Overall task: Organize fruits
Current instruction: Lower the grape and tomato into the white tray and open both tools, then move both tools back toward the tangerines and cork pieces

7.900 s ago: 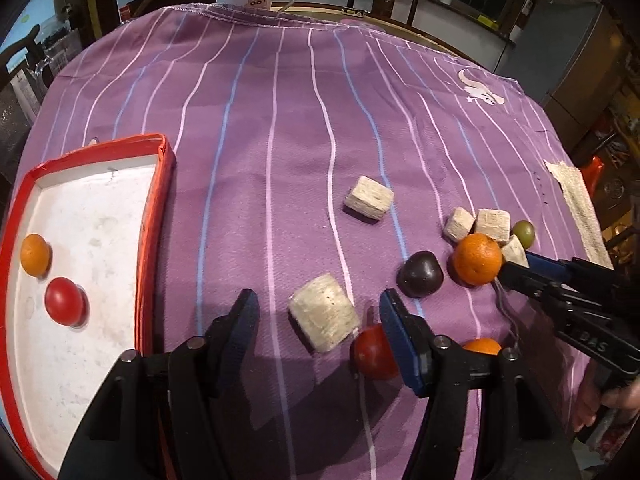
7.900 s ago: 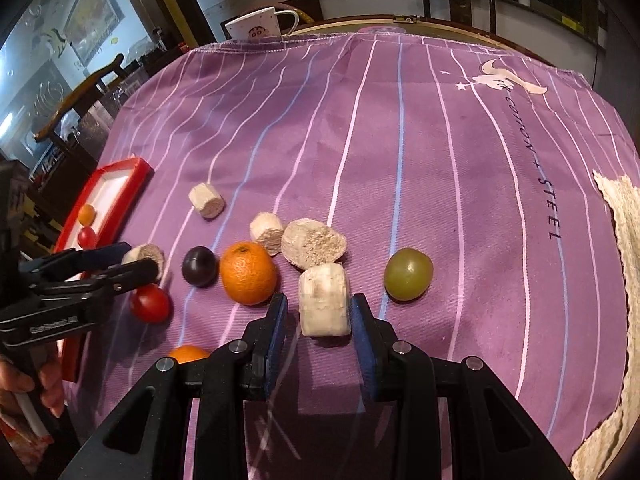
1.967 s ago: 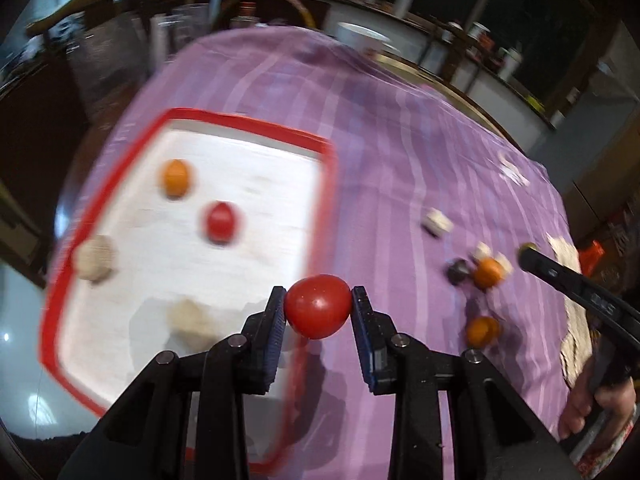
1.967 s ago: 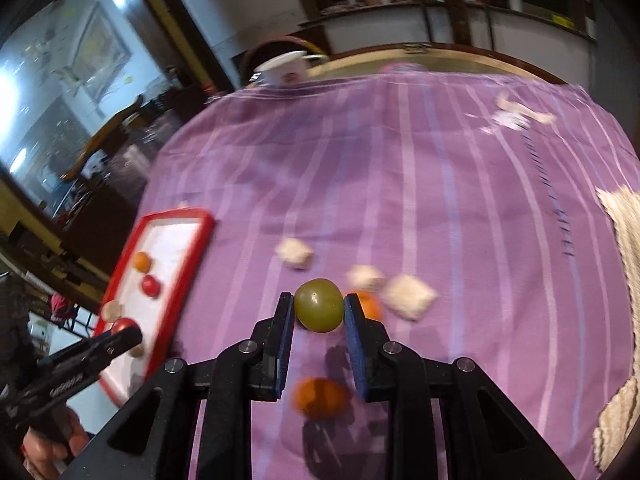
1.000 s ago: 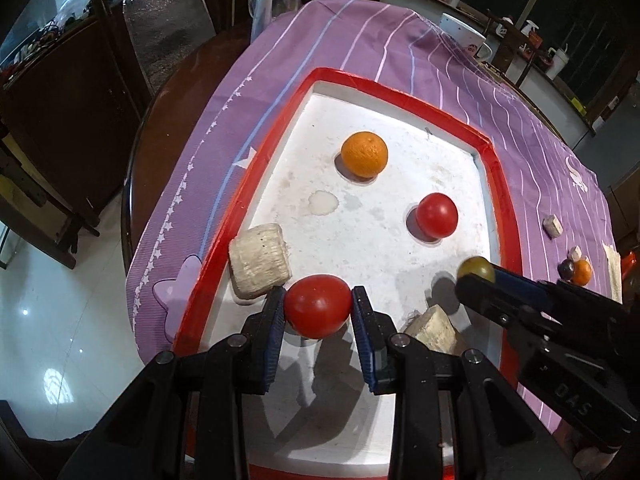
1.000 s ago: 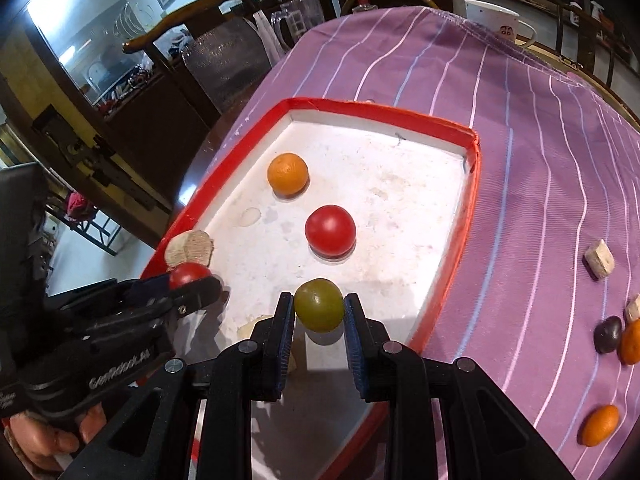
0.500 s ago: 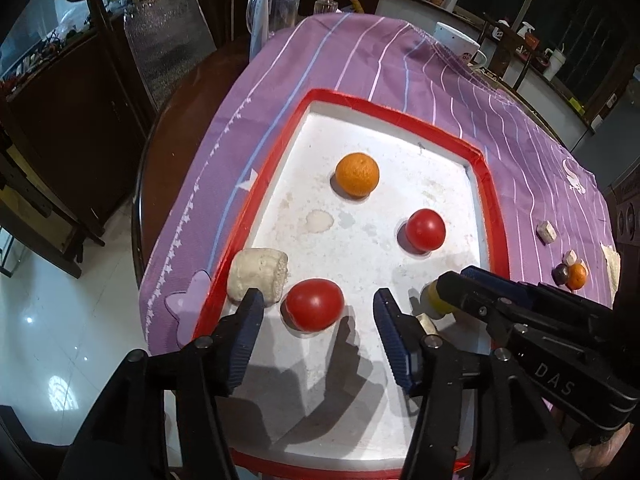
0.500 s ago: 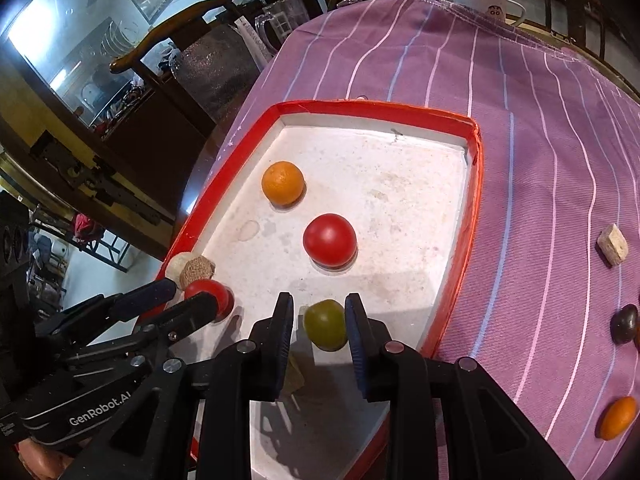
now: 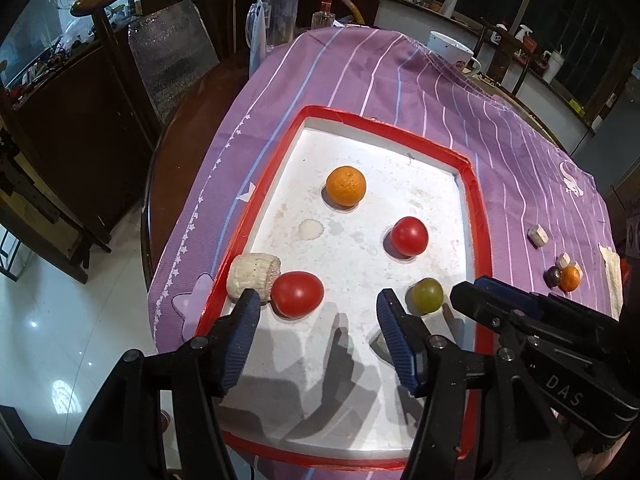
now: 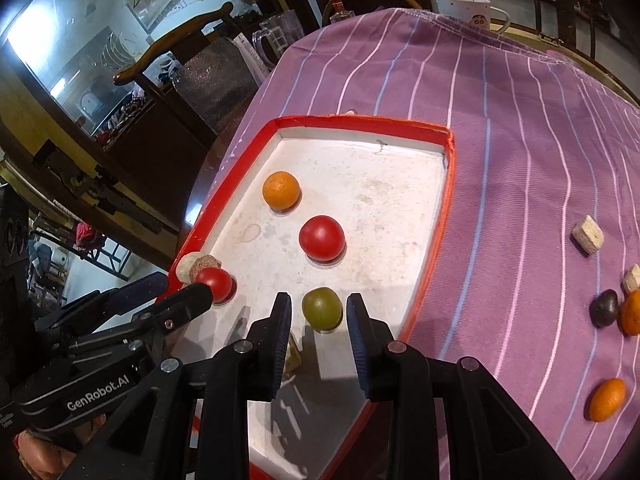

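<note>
A red-rimmed white tray (image 9: 476,216) (image 10: 446,216) lies on the purple striped cloth. In it rest an orange (image 9: 345,186) (image 10: 281,190), a red tomato (image 9: 409,236) (image 10: 322,238), a second red tomato (image 9: 298,294) (image 10: 214,283), a green grape (image 9: 427,295) (image 10: 322,308) and a beige bread chunk (image 9: 252,271) (image 10: 194,266). My left gripper (image 9: 316,320) is open just behind the near tomato. My right gripper (image 10: 319,316) is open with the grape lying between its fingers.
On the cloth to the right lie a dark plum (image 10: 604,308), an orange (image 10: 632,312), a small oval orange fruit (image 10: 607,399) and bread cubes (image 10: 587,235). A white mug (image 10: 464,10) stands at the far edge. A wooden chair (image 9: 132,52) stands left of the table.
Both grippers have opened wider and drawn back. The tomato and the grape now lie free on the tray floor.
</note>
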`<state>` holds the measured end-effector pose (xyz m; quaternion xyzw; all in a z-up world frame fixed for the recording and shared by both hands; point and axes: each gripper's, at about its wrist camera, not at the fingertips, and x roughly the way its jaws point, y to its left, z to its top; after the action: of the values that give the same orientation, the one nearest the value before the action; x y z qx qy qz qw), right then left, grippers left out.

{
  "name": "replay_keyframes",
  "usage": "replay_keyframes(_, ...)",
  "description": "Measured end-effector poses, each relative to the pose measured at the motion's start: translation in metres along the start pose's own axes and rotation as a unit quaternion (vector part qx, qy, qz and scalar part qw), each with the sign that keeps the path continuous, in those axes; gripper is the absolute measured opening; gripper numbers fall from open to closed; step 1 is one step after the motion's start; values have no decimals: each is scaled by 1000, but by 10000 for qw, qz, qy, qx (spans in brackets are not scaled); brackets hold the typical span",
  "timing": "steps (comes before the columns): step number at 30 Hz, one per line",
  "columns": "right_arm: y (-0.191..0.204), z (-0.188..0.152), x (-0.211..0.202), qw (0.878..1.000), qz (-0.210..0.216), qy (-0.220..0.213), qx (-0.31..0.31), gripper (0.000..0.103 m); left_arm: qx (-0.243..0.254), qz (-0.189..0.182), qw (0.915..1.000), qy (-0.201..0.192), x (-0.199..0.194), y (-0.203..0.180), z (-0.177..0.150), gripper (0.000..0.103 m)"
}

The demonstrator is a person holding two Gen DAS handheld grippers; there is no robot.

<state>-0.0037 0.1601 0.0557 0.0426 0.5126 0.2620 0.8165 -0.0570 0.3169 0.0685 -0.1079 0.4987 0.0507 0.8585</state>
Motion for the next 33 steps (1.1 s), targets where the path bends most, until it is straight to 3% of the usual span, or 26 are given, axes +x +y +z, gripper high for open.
replay_keyframes(16, -31, -24, -59, 9982, -155, -395, 420, 32, 359, -118, 9991, -193, -33, -43, -1, 61)
replay_keyframes(25, -82, -42, -94, 9927, -269, -618, 997, 32, 598, -138, 9978, -261, -44, -78, -10, 67)
replay_keyframes(33, -149, -63, -119, 9831, -569, -627, 1623, 32, 650, -336, 9973, -41, -28, -118, -19, 67)
